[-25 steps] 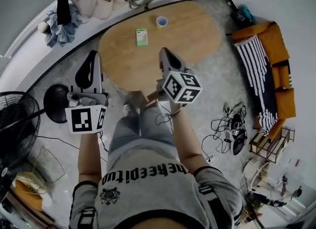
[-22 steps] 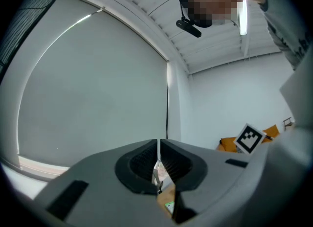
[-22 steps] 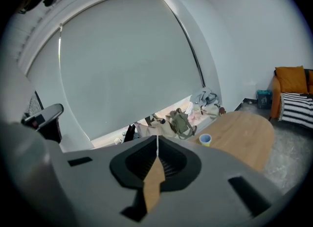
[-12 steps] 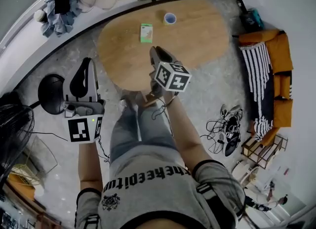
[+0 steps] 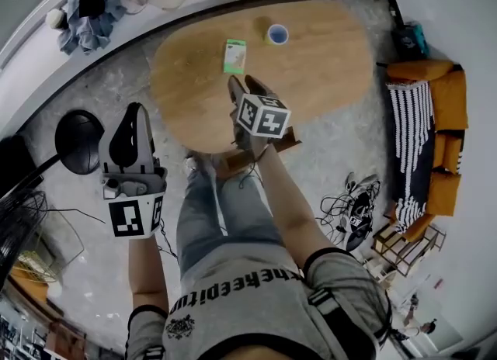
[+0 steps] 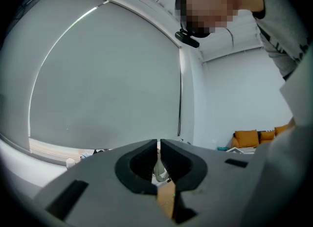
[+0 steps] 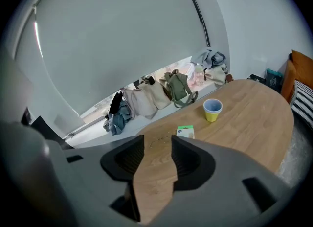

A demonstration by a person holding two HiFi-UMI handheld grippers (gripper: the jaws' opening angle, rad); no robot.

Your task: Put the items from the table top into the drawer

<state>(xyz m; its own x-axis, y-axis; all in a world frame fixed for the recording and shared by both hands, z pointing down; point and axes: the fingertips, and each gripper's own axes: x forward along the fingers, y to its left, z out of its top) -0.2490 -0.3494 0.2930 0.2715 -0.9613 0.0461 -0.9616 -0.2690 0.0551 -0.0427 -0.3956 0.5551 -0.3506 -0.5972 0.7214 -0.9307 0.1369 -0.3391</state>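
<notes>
Since the green box lies flat on the wooden surface directly ahead of the right gripper, I'd take it for the first item to go. Its long axis runs away from the person, nearly in line with the way that gripper points. The near short end faces the fingers, sitting a touch to their right in the right gripper view. The blue-and-yellow cup stands upright farther off, beyond the box and to its right, apart from it.

The right fingers have just been opening and stand about half apart, with only bare wood showing between them. They are above the near part of the surface, tilted downward and short of the box. I judge that a push forward and a little to the right would bring them astride the box's narrow width.

The left gripper is the farther one, held off the surface's left side over the floor and pointing level toward the wall. Its fingers are drawn together to a thin slit and grip nothing.
</notes>
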